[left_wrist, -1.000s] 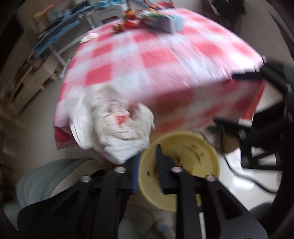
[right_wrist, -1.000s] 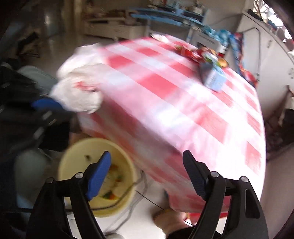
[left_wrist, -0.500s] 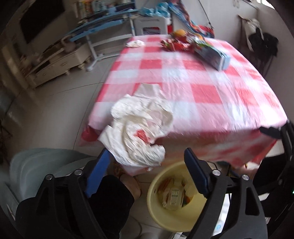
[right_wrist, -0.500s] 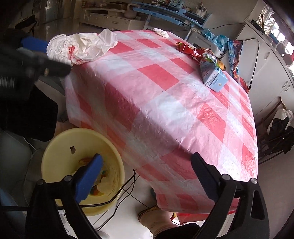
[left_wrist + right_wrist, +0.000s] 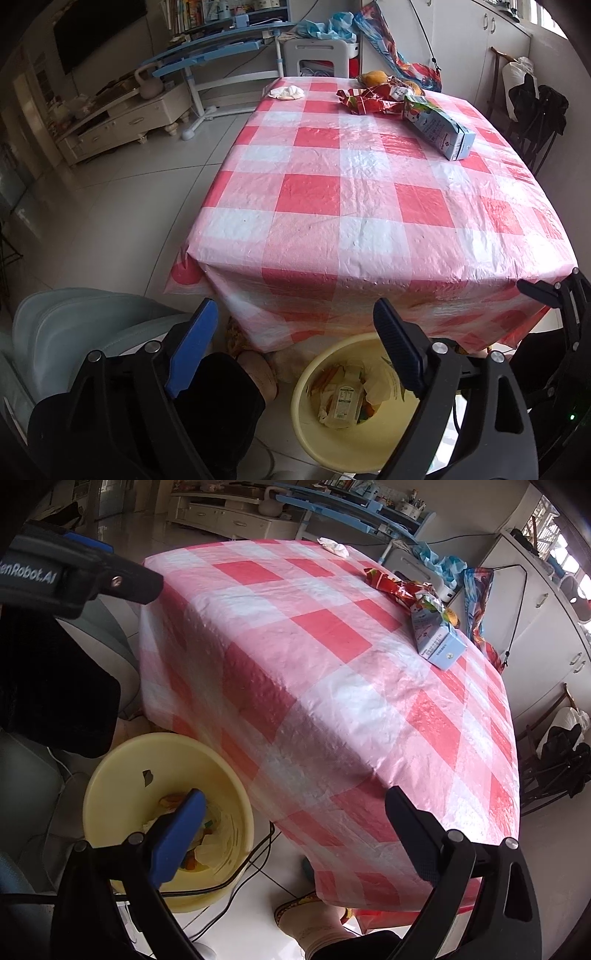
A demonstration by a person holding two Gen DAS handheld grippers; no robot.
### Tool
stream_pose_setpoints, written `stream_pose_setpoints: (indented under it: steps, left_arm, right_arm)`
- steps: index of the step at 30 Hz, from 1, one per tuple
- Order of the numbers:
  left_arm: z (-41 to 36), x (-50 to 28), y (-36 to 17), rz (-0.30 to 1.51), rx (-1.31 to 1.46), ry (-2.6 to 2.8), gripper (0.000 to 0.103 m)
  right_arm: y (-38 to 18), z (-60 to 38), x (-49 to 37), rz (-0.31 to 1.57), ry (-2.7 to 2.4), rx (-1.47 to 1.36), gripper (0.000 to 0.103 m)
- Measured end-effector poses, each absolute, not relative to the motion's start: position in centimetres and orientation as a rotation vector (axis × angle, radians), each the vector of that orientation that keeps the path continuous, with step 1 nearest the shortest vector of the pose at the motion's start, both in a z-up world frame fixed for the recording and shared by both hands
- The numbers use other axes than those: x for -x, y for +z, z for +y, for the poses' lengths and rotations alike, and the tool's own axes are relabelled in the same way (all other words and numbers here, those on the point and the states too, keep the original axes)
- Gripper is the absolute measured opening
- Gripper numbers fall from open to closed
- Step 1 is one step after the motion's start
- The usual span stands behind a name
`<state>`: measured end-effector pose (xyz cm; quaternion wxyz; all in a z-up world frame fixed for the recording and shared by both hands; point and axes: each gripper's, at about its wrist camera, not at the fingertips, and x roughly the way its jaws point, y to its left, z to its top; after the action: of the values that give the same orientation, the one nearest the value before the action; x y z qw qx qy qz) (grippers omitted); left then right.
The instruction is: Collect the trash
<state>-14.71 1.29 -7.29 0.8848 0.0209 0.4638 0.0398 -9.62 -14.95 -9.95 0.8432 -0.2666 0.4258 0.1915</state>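
A yellow trash bin (image 5: 332,439) stands on the floor at the table's near edge and holds a bottle, paper and scraps; it also shows in the right wrist view (image 5: 122,771). On the red-and-white checked tablecloth (image 5: 354,206) at the far end lie a blue milk carton (image 5: 439,127), a crumpled red snack wrapper (image 5: 369,99) and a white tissue wad (image 5: 286,92). The carton (image 5: 437,638), wrapper (image 5: 399,587) and tissue (image 5: 334,546) show in the right wrist view too. My left gripper (image 5: 291,317) is open and empty above the bin. My right gripper (image 5: 295,805) is open and empty at the table's near corner.
A grey chair (image 5: 74,317) stands left of the bin. A cable (image 5: 258,856) runs on the floor by the bin, and a foot in a slipper (image 5: 306,915) is under the table. A dark chair with clothes (image 5: 535,107) stands at the far right.
The left gripper opened and the white plastic bag left its fingers; the bag no longer lies on the table's near corner. Both grippers have lifted and steadied.
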Motion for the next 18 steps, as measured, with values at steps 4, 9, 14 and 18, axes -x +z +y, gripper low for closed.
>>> stream_pose_setpoints:
  steps: [4,9,14,18]
  left_arm:
    - [1.3,14.5,-7.4,0.970,-0.036,0.083,0.083]
    - [1.8,14.4,-7.2,0.960,-0.012,0.087,0.083]
    - [2.7,14.2,-7.2,0.961,0.048,0.098,0.083]
    - [3.1,14.1,-7.1,0.952,0.073,0.107,0.083]
  right_arm:
    - [-10.1,-14.5,9.9,0.900,0.430,0.575,0.093]
    - [-9.7,-14.1,10.5,0.882,0.467,0.574,0.093]
    - [-8.7,-14.5,10.7,0.847,0.466,0.549,0.093]
    - [-7.3,-15.2,10.8,0.799,0.463,0.506,0.093]
